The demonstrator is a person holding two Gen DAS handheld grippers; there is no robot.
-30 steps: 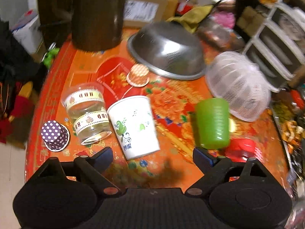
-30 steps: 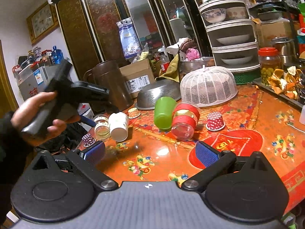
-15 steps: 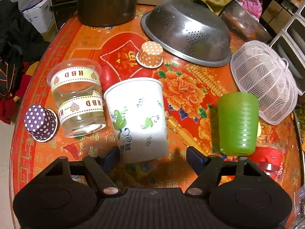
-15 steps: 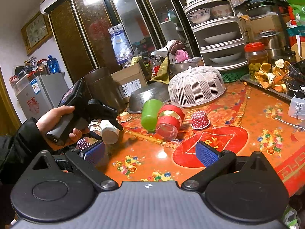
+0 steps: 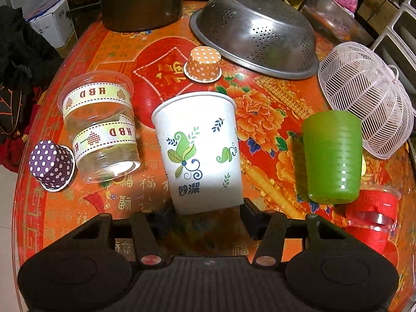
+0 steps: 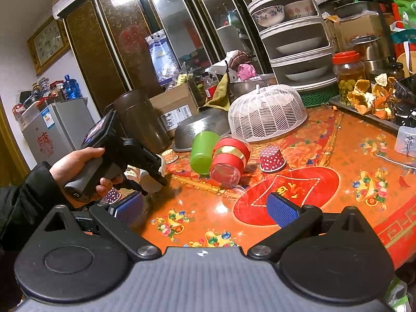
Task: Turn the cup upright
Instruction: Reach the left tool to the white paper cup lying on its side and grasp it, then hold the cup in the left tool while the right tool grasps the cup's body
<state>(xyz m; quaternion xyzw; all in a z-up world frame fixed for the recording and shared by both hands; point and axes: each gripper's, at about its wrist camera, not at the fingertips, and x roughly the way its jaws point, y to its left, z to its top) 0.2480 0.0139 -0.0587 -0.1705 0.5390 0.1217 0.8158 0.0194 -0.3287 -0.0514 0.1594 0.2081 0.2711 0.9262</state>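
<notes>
The left tool sits low over the table with its fingers spread to either side of the paper cup's narrow end, not clearly touching it; the cup lies on its side, white with green leaves, its mouth pointing away from the camera. Left of it lies a clear tub with ribbon bands, and just beside that a purple dotted cup standing mouth down; to the right a green cup lies on its side, a red-banded jar near it. Farther off stand an orange dotted cup, a steel colander upside down and a white mesh cover. The right tool hovers well apart over bare table, fingers spread, gripping nothing; the person's left hand shows beyond it, holding the other tool.
</notes>
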